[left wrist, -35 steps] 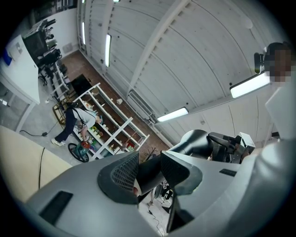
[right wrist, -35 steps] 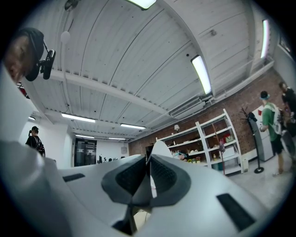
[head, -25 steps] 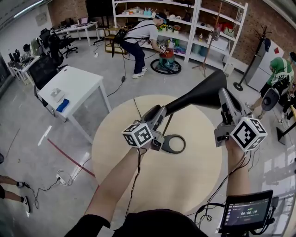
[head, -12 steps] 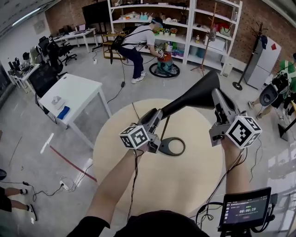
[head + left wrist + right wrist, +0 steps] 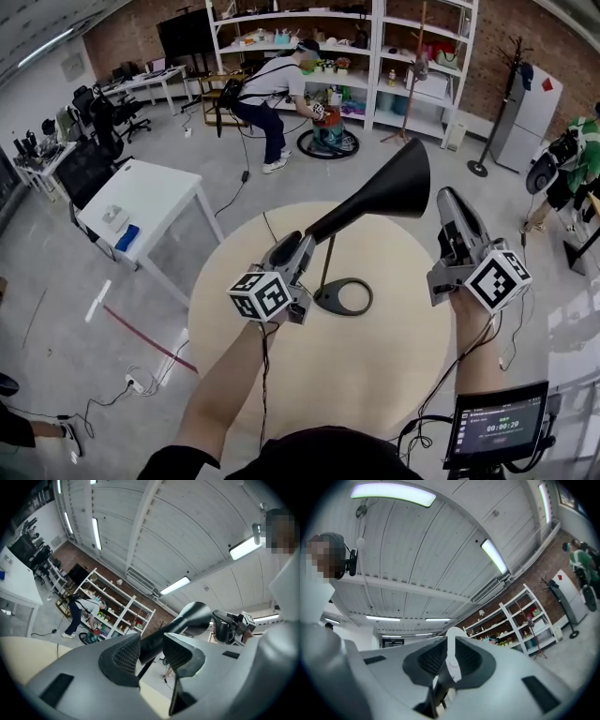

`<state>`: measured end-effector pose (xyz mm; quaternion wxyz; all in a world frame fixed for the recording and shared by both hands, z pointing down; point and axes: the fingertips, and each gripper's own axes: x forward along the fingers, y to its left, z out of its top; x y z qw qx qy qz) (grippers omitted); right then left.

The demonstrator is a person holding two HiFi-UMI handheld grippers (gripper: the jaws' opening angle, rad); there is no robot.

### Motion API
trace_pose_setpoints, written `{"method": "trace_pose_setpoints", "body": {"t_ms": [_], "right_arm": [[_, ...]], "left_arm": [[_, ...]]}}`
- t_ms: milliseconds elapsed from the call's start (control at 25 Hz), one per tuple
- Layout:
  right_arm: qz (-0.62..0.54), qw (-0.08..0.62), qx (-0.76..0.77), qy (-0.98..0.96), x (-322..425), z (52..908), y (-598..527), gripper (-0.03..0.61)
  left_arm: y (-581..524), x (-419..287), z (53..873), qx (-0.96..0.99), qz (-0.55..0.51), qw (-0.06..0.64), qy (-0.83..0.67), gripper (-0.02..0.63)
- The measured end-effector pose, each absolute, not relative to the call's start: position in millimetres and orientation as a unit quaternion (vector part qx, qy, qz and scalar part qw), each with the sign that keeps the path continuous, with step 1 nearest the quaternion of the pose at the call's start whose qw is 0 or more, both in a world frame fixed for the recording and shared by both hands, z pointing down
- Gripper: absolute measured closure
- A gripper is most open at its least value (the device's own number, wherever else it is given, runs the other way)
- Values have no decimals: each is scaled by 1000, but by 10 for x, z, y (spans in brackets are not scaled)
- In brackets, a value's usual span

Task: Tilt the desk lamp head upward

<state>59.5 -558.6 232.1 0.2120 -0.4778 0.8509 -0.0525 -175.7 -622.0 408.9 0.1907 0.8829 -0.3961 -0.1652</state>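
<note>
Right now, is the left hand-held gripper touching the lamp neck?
Touching. Left gripper view: the left hand-held gripper clamps the black lamp neck between both pads.

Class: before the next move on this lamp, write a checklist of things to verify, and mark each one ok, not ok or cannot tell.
1. Left gripper clamps the narrow neck of the black cone-shaped desk lamp: ok.
2. Right gripper is shut on the thin white rim of the lamp's head: ok.
3. Round black base sits flat on the round beige table: ok.
4. Head's wide end points upward, away from the table: ok.
5. Tilt joint's remaining travel, hidden behind the left gripper: cannot tell.
</note>
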Motion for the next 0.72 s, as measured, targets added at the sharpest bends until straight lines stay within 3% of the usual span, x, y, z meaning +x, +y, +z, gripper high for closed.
{"method": "trace_pose_setpoints", "body": {"t_ms": [160,320,520,720], "right_arm": [[-71,216,-486,844,689,2595,-5388,541],[-122,176,-488,846,584,3298,-5139,543],[-239,115,-480,836,286,4474,-4672,543],[-279,94,-464,836,15,4887,-4107,543]], "left_arm": [[-5755,-1656,4032,914,-139,161,-345,462],[-5073,-1484,4324,940,-73,145,-299,462],[-4314,-1660,5175,934,17,200,-297,462],[-3764,-1917,5661,909,72,250,-325,462]]}}
